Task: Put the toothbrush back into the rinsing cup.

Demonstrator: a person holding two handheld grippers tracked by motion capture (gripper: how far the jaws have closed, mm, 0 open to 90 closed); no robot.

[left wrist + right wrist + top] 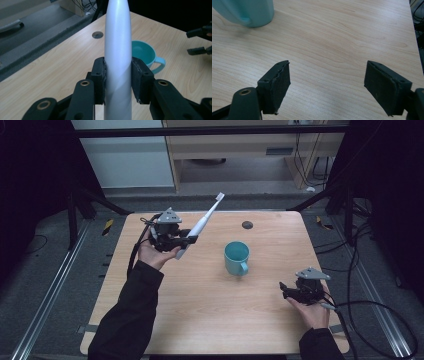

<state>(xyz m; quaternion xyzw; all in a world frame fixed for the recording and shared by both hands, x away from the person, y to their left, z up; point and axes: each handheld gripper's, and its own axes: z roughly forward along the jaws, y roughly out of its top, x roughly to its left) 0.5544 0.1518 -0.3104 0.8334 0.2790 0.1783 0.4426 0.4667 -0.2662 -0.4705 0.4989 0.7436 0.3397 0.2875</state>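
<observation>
A white electric toothbrush [202,222] is held up above the table's far left, its brush head pointing up and away. My left gripper [184,240] is shut on its handle [118,50], one pad on each side. A teal mug [236,258] stands upright near the middle of the wooden table [200,310], handle toward the person; it also shows behind the toothbrush [145,53] and at the top left of the right gripper view [247,11]. My right gripper [285,290] rests low at the front right, open, with nothing between its pads [275,87].
A dark round grommet [247,225] sits in the tabletop near the far edge. Cables trail from both grippers over the table's sides. Black frame legs stand at the far corners, and a cabinet and wires lie beyond the table.
</observation>
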